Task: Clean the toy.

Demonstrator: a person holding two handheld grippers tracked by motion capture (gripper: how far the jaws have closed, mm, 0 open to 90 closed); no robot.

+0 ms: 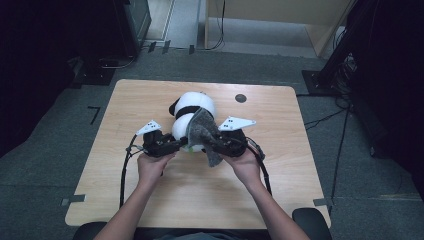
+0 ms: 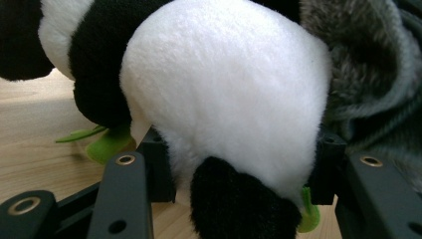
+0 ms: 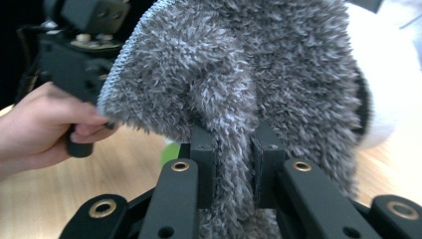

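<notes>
The high view shows the whole layout: a panda plush (image 1: 192,117) lies near the middle of the wooden table (image 1: 280,170), with the left gripper (image 1: 176,146) at its near left side and the right gripper (image 1: 216,141) at its near right side, a grey cloth (image 1: 205,132) draped over the toy between them. The left gripper view adds the contact detail: the two black jaws are clamped on the white rear body of the panda plush (image 2: 224,94), pads pressed into the pile on both sides, with a black limb hanging between them and green felt pieces (image 2: 107,147) resting on the table top. The right gripper view shows its jaws pinched tight on a fold of the grey cloth (image 3: 234,89), which rises above the pads and spreads over the toy; the person's left hand (image 3: 45,127) appears beyond it. The table is light wood-grain laminate with rounded corners and a dark round cap (image 1: 240,98) near its far edge. It stands on grey carpet (image 1: 45,125), with cables and dark equipment stands around it. The plush is smooth and short-piled; the cloth is shaggy, with a knitted edge.
</notes>
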